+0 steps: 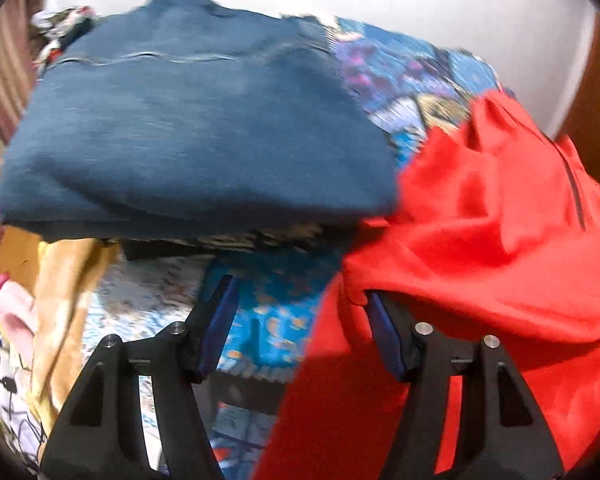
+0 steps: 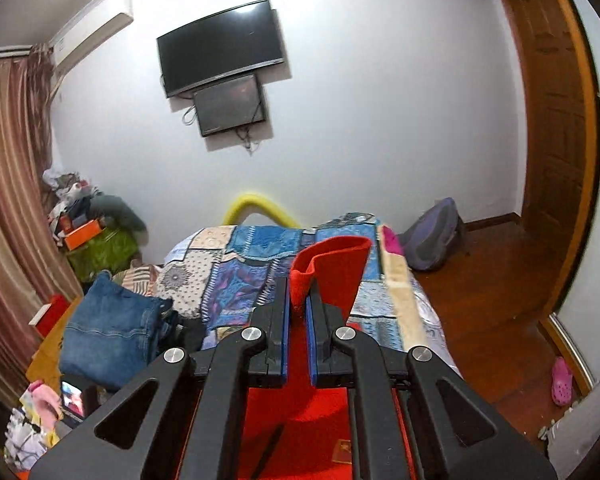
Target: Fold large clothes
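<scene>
A red garment (image 1: pixel 480 240) lies bunched on the patchwork bedspread (image 1: pixel 404 76) at the right of the left wrist view. My left gripper (image 1: pixel 300 292) is open; its right finger is under a fold of the red cloth and its left finger stands free. My right gripper (image 2: pixel 298 292) is shut on a raised fold of the red garment (image 2: pixel 332 268) and holds it up above the bed (image 2: pixel 240 276). A folded stack topped by blue jeans (image 1: pixel 188 128) sits just beyond the left gripper and also shows in the right wrist view (image 2: pixel 108 332).
A curtain (image 2: pixel 8 200) hangs at the left. Clutter and boxes (image 2: pixel 88 232) pile in the far left corner. A TV (image 2: pixel 220 44) hangs on the wall. A backpack (image 2: pixel 436 240) and wooden door (image 2: pixel 556 120) are at the right. A pink shoe (image 2: pixel 561 380) lies on the floor.
</scene>
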Demonstrator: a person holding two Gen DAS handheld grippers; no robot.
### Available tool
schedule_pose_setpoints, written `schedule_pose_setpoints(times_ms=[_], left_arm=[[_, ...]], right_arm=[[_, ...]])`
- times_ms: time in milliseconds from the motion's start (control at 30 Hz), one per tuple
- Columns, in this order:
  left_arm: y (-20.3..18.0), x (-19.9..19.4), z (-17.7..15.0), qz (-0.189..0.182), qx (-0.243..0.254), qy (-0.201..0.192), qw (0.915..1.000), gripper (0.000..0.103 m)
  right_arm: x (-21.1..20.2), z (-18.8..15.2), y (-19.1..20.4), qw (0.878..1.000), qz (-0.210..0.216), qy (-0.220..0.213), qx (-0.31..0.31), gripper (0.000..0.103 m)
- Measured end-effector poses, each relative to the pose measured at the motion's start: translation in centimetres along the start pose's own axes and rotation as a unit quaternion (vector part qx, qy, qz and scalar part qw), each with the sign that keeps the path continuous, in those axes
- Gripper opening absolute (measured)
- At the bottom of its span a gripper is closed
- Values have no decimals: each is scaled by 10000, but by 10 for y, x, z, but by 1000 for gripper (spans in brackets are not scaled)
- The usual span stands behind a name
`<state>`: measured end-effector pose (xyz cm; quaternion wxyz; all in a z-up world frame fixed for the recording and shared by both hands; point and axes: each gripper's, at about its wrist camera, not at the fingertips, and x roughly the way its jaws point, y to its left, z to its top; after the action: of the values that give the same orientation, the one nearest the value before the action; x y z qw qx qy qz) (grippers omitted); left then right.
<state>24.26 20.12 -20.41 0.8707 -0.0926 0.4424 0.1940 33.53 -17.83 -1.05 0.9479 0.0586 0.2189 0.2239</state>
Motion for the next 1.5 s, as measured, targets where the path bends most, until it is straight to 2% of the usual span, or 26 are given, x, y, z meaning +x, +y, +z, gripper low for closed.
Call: schedule_pose_setpoints(times_ms=[167, 300, 467, 633, 900, 1167, 1367, 1500], left_arm=[[20, 5, -4, -151, -354, 147, 9991, 65], [20, 9, -14, -219, -309, 318, 9988, 65], [14, 10, -20, -134, -114, 365, 9992, 65], [14, 11, -21, -165, -144, 443, 9988, 65], [10, 10, -26, -125, 95, 604, 9981, 65], [9, -17, -28, -289, 271, 524, 9978, 65], [2, -61, -18, -536, 445, 103, 9975, 65], [-13, -88, -7, -714, 625, -215, 9953, 65]], right_arm=[[-3, -29, -23, 9991, -186, 270, 273, 6], [-1, -55, -50, 9947, -301, 745, 646, 6], [-6, -89, -77, 9858, -517, 1293, 938, 6], [-21, -120, -105, 9755, -624, 1684, 1268, 6], [-36, -164, -115, 9606, -613, 2260, 1495, 6], [-43, -179, -109, 9569, -709, 2506, 1286, 7], [-55, -172, -109, 9602, -627, 2402, 1280, 10], [-65, -165, -111, 9635, -638, 2241, 1316, 15]])
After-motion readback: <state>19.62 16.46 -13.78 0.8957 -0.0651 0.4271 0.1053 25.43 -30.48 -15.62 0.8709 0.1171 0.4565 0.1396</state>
